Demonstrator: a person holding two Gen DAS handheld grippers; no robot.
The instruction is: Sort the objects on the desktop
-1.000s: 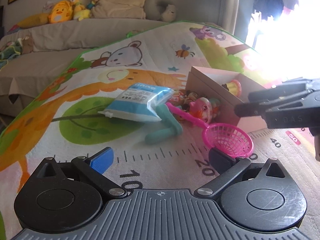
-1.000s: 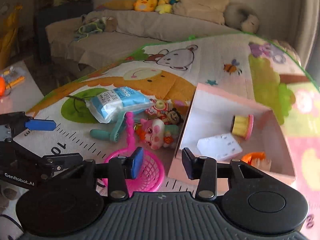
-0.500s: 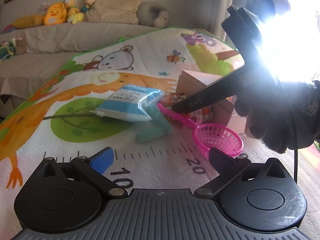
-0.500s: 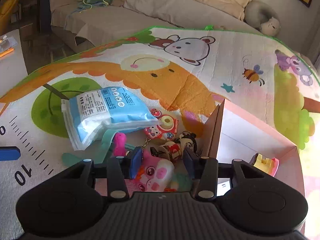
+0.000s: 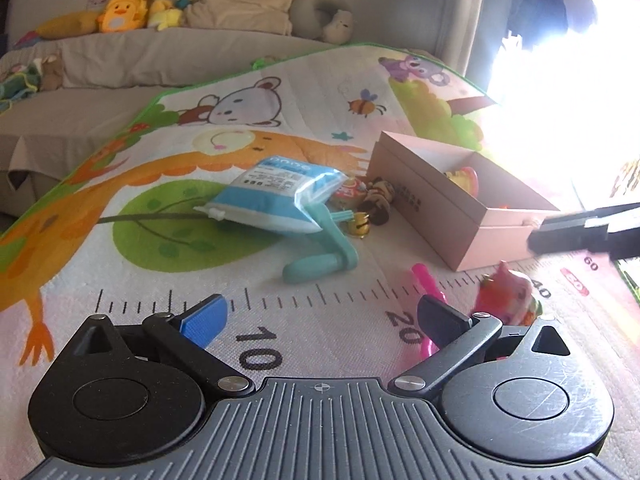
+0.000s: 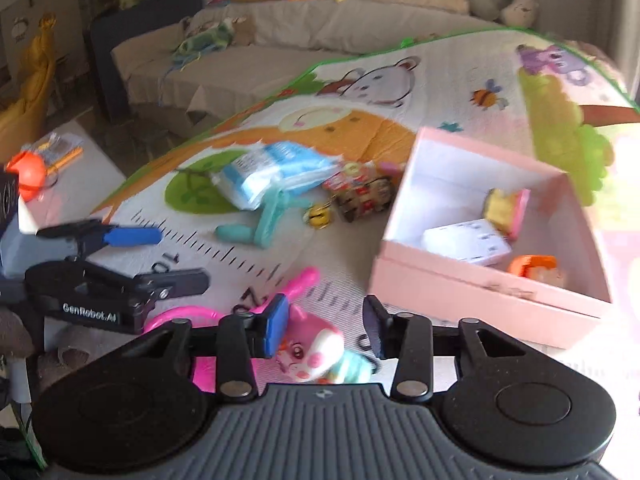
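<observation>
Near the pink box (image 6: 472,292), the right hand-held gripper (image 6: 325,330), jaws just widening, seemingly releases the pig toy (image 6: 316,354); left hand-held gripper (image 5: 320,318) gapes empty.

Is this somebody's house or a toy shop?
Most likely a home, probably a living room or playroom. A sofa with stuffed animals and cushions runs along the wall, and small toys lie loose on a cartoon play mat beside a pink box.
</observation>
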